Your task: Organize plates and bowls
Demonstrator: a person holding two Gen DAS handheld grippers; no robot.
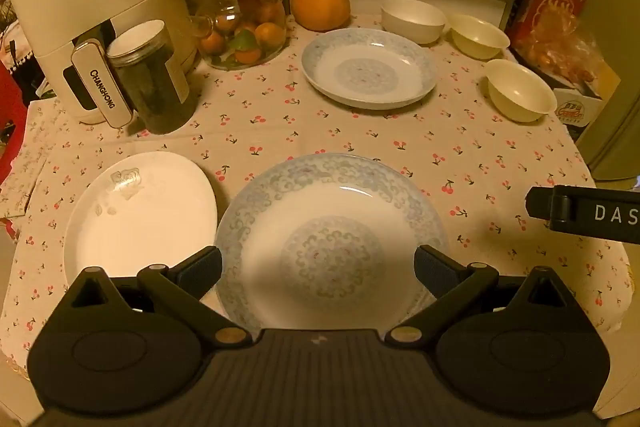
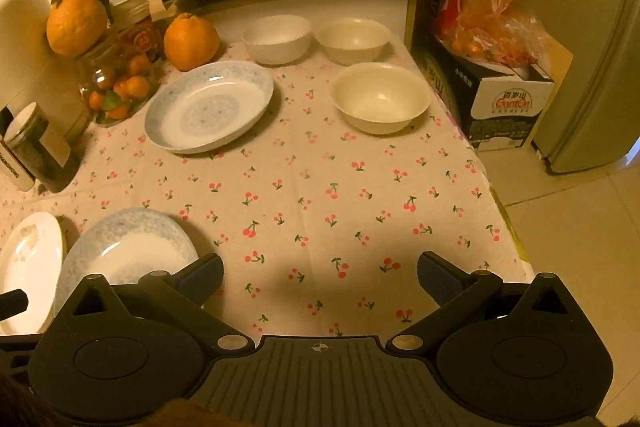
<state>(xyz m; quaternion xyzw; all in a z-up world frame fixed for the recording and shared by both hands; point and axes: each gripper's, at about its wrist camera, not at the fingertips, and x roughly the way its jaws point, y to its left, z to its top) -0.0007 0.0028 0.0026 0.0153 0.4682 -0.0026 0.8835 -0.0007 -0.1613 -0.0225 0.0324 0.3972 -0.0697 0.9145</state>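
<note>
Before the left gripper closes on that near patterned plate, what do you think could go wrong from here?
1. The near blue-patterned plate lies flat, and the open left gripper straddles it; the fingers may slip off its glazed rim.
2. The white plate sits right beside it, so lifting or sliding could knock the two together.
3. The cream bowl stands near the table's right edge; a careless sweep by the open right gripper might push it off.
</note>
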